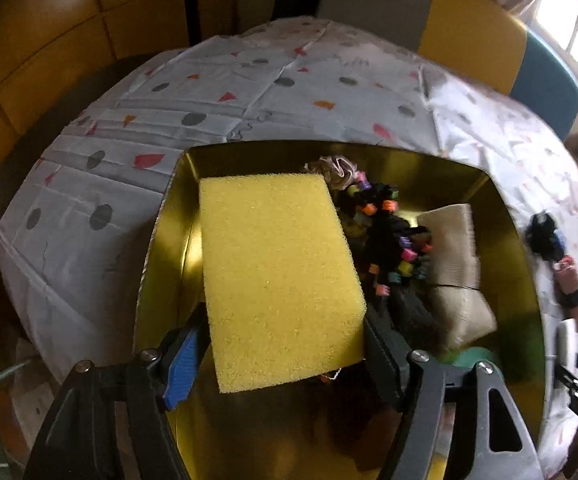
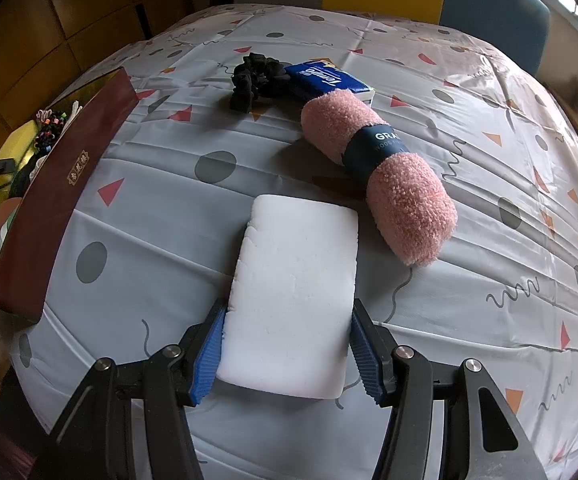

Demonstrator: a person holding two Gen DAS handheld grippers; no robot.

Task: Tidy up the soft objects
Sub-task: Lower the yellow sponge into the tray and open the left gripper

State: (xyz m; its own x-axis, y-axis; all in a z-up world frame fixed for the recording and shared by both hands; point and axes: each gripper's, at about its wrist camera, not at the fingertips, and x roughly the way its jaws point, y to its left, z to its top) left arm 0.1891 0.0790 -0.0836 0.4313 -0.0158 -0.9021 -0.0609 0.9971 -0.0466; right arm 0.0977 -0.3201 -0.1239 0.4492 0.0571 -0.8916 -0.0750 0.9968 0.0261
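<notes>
Left wrist view: the left gripper (image 1: pixel 285 354) clamps a yellow sponge (image 1: pixel 277 276) between its fingers, holding it over the gold-lined box (image 1: pixel 521 248), where hair ties (image 1: pixel 389 232) and a beige cloth (image 1: pixel 457 264) lie.

Right wrist view: the right gripper (image 2: pixel 285 354) grasps a white sponge (image 2: pixel 293 300) on the tablecloth (image 2: pixel 161 208). Just beyond lies a pink rolled towel (image 2: pixel 385 168), touching a tissue pack (image 2: pixel 329 78) beside a black scrunchie (image 2: pixel 253 80).

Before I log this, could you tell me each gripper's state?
Left gripper: closed on the yellow sponge.
Right gripper: closed on the white sponge.
</notes>
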